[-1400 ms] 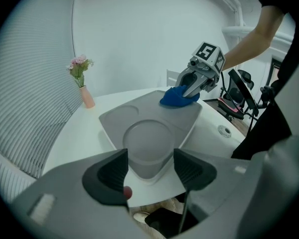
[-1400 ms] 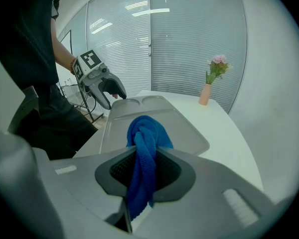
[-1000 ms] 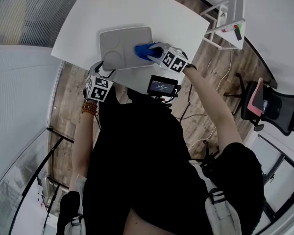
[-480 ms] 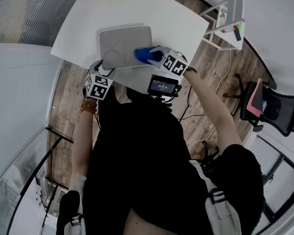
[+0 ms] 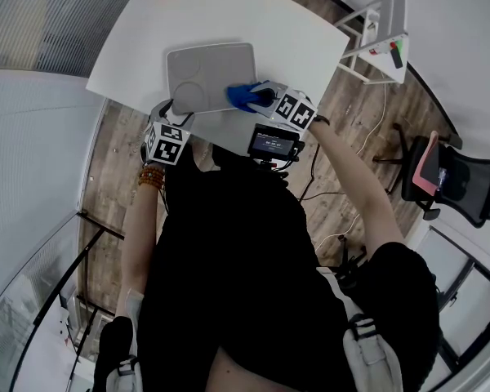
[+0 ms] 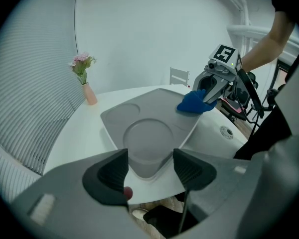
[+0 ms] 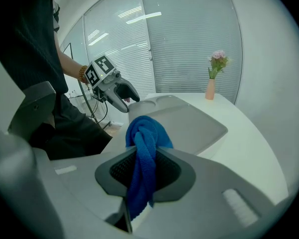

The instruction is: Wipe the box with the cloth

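A flat grey box (image 5: pixel 208 72) with round hollows in its top lies on the white table (image 5: pixel 286 31). My right gripper (image 5: pixel 259 97) is shut on a blue cloth (image 5: pixel 242 96), which rests on the box's near right edge. In the right gripper view the cloth (image 7: pixel 144 138) hangs bunched between the jaws over the box (image 7: pixel 189 123). My left gripper (image 5: pixel 174 117) stands open at the box's near left corner. In the left gripper view that corner (image 6: pixel 149 166) lies between the spread jaws, and the cloth (image 6: pixel 195 102) shows at the far right edge.
A pink vase with flowers (image 6: pixel 87 91) stands at the table's far side. A cable hole (image 6: pixel 225 130) sits in the table to the right of the box. Beyond the table are a white rack (image 5: pixel 384 31) and an office chair (image 5: pixel 449 178).
My right gripper has slid the cloth a little toward the box's near edge. The left gripper has shifted only slightly at the corner.
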A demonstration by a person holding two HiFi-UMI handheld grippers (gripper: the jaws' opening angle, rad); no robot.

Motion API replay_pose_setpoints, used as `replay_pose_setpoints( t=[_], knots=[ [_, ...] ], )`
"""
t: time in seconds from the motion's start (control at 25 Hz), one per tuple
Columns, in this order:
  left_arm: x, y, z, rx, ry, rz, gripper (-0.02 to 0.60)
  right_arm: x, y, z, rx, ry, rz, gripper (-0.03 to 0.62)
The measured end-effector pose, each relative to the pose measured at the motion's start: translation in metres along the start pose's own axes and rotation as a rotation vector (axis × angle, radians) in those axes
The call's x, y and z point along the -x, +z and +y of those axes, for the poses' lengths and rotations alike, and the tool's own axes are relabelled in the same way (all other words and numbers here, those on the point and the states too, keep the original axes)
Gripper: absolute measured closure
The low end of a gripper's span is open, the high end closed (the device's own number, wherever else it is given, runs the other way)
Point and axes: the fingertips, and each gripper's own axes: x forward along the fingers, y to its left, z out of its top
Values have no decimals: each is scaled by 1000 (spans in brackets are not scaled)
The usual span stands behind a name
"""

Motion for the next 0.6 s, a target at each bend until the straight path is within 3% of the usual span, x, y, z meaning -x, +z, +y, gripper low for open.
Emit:
replay_pose_setpoints(
  t=[0.24,0.32,0.44,0.52,0.6],
  knots=[
    [0,2,1,2,4,0,190,0,-3,1,-80,76,7,503],
    [0,1,0,0,3,-4,190,5,-3,9,-160,189,-28,503],
    [-3,2,1,-7,-9,-9,192,30,16,8,-320,370,-193,500],
    [-2,2,-3,-11,-12,-10,192,51,31,-13,-336,337,-281,499],
    [-1,3,-6,-13,-9,-13,192,63,45,-48,-289,188,-324,497]
  ],
)
